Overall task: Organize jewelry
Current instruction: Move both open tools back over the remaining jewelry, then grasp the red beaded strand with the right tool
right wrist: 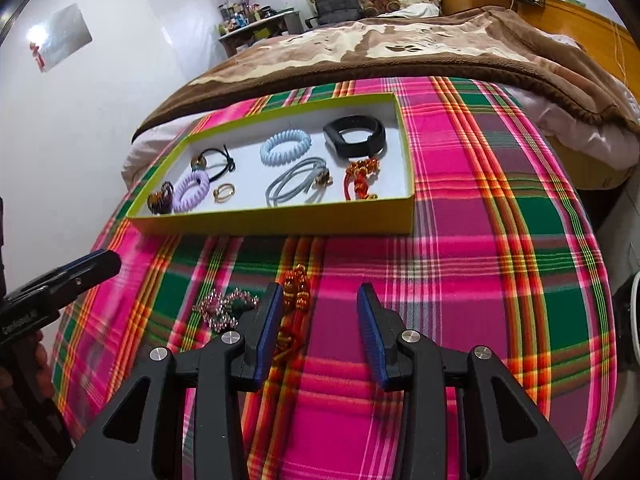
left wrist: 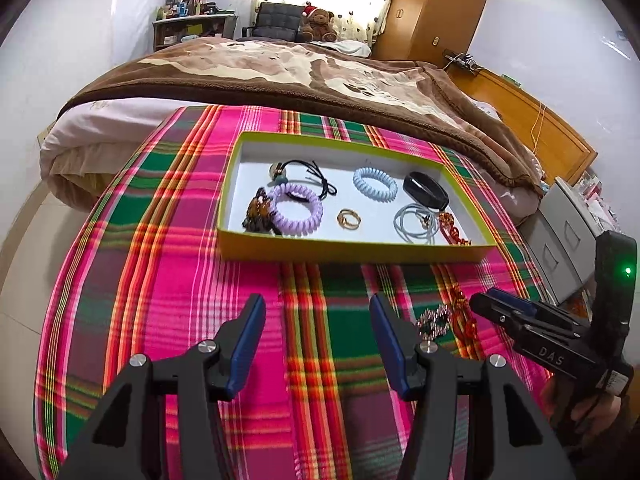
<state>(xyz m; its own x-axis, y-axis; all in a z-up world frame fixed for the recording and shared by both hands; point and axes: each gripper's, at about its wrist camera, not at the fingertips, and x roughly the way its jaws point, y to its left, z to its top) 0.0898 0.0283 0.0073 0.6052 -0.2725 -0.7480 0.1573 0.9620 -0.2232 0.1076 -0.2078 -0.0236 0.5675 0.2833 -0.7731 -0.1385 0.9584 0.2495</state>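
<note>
Both hand-held grippers (left wrist: 318, 344) (right wrist: 320, 336) wide open, empty; silver bracelet (right wrist: 224, 306) clearer from right wrist.

Both tools (left wrist: 318, 344) (right wrist: 320, 336) are black, with blue ribbed pads (left wrist: 246, 348) and silver screws.

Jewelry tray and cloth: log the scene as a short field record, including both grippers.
surface: plaid cloth spread over a bed
tray: green-rimmed box, open, white inside
in tray: purple coil tie, blue coil tie, black band, gold ring, grey cord loops, red-orange bead strand
outside tray: silver bead bracelet, orange bead strand, both on the cloth
left gripper: open, empty
right gripper: open, over the orange strand, not gripping
</note>
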